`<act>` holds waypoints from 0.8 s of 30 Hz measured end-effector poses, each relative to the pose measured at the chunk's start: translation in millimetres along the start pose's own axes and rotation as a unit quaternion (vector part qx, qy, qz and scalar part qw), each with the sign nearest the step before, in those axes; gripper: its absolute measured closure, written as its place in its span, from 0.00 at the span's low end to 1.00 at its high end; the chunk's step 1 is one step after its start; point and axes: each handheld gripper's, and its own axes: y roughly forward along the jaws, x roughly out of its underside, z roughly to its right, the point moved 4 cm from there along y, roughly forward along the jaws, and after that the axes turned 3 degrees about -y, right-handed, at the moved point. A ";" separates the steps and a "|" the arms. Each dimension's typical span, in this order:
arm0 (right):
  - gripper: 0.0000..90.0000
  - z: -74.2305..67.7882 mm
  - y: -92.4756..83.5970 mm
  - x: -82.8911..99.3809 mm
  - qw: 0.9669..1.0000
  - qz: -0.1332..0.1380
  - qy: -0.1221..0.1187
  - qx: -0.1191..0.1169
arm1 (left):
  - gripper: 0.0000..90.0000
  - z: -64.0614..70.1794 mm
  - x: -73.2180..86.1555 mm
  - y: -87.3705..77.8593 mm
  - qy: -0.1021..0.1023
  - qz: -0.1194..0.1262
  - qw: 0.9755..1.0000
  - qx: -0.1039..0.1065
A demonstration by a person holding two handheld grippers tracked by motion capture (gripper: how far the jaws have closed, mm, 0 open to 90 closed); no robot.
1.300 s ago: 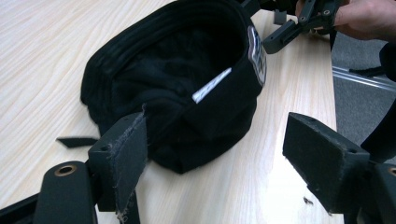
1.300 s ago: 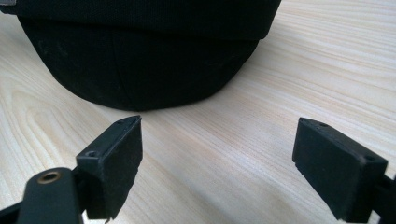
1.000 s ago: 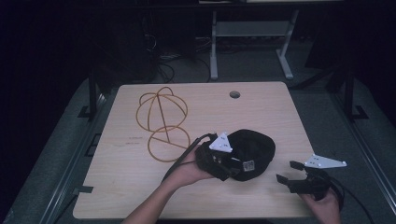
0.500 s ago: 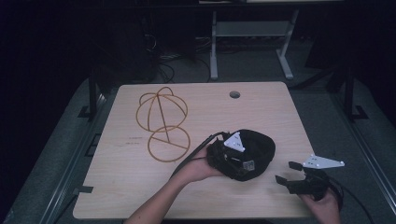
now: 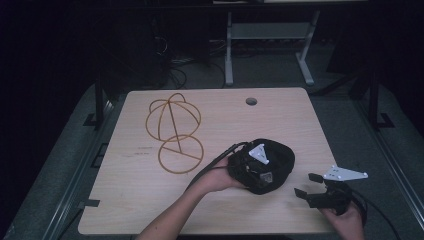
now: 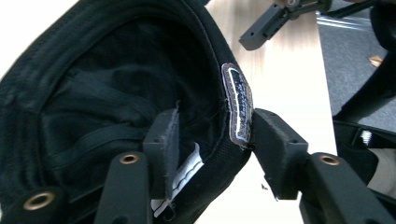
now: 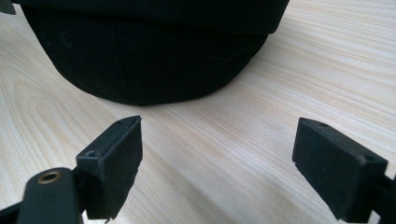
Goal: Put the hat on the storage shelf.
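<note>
A black cap [image 5: 272, 165] lies upturned on the counter [image 5: 150, 200]. The left tool [image 6: 210, 140] has just been closing, straddling its rim; the right tool [image 5: 307, 186] waits wide open nearby. A wire frame [image 5: 172, 132] stands well apart.

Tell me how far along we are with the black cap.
Done: the left gripper has reached the upturned black cap, one jaw inside, one outside its rim, and has just been closing. In hand: clamping that rim. Left: lifting the cap; the right gripper waits open, beside it.

Left gripper [image 5: 250, 167] at black cap [image 5: 280, 162], right gripper [image 5: 312, 187] apart, wire frame [image 5: 172, 132] on table [image 5: 125, 200]
</note>
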 end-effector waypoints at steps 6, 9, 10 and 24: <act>0.17 -1.2 1.1 -0.1 1.000 -0.001 -0.005 -0.002 | 0.78 -0.2 -3.1 1.0 -0.002 0.008 1.000 0.021; 0.17 -1.9 1.2 -0.4 1.000 0.000 -0.005 -0.004 | 0.86 -0.3 -6.8 0.1 -0.005 0.019 0.999 0.025; 0.17 -2.3 0.9 -0.7 1.000 0.002 -0.004 -0.005 | 0.87 0.2 -7.9 0.1 -0.007 0.021 0.999 0.025; 0.17 -16.9 2.6 -11.5 0.999 0.034 -0.016 -0.028 | 0.89 -2.7 -36.5 -21.1 -0.034 0.092 0.995 0.029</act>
